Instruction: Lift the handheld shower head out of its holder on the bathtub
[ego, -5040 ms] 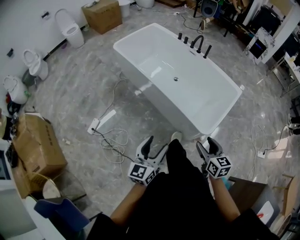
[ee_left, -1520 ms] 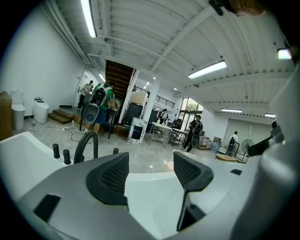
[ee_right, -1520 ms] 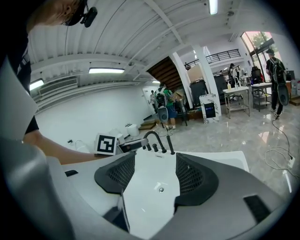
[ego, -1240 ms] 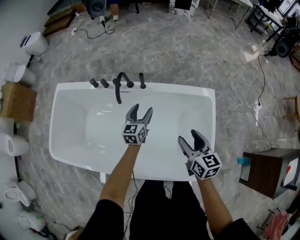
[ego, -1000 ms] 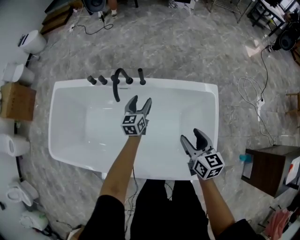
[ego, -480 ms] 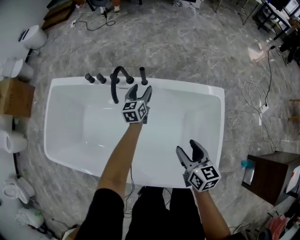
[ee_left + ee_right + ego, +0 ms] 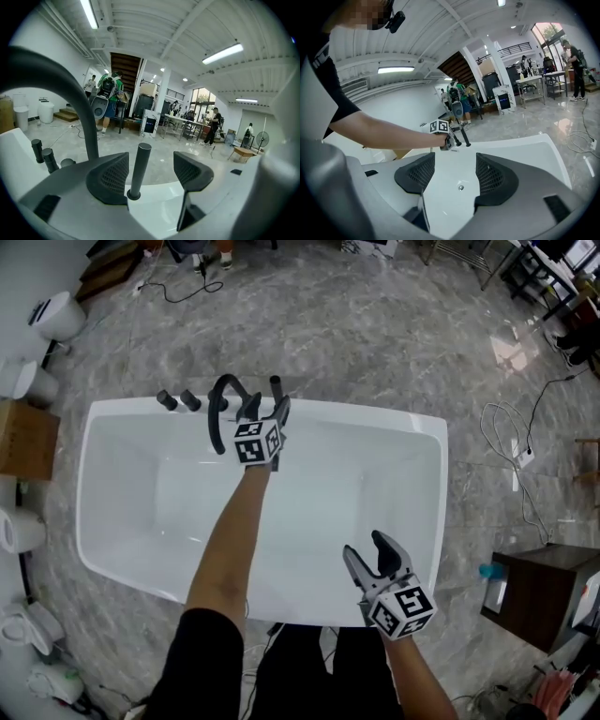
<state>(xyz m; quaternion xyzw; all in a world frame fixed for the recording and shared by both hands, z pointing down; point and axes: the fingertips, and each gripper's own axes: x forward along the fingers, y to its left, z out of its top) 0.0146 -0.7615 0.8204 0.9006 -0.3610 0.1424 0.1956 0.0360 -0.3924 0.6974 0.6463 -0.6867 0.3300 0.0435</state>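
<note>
The handheld shower head (image 7: 138,169) is a slim dark rod standing upright in its holder on the far rim of the white bathtub (image 7: 412,427). In the head view this rod (image 7: 276,384) rises just right of the curved black spout (image 7: 219,405). My left gripper (image 7: 267,410) is open at the rod. In the left gripper view (image 7: 150,174) the rod stands between the two pads, close to the left pad (image 7: 110,178); no contact shows. My right gripper (image 7: 368,554) hangs open and empty over the tub's near rim, and its own view (image 7: 452,176) looks across the basin.
Two black knobs (image 7: 178,400) stand left of the spout. The drain (image 7: 461,188) lies in the tub floor. A cardboard box (image 7: 23,439) and toilets (image 7: 54,313) line the left wall. A dark side table (image 7: 539,592) and floor cables (image 7: 518,442) are on the right. People stand far off.
My left gripper has reached forward to the far rim, and the rod now stands between its jaws. The right gripper has drifted back toward the near rim.
</note>
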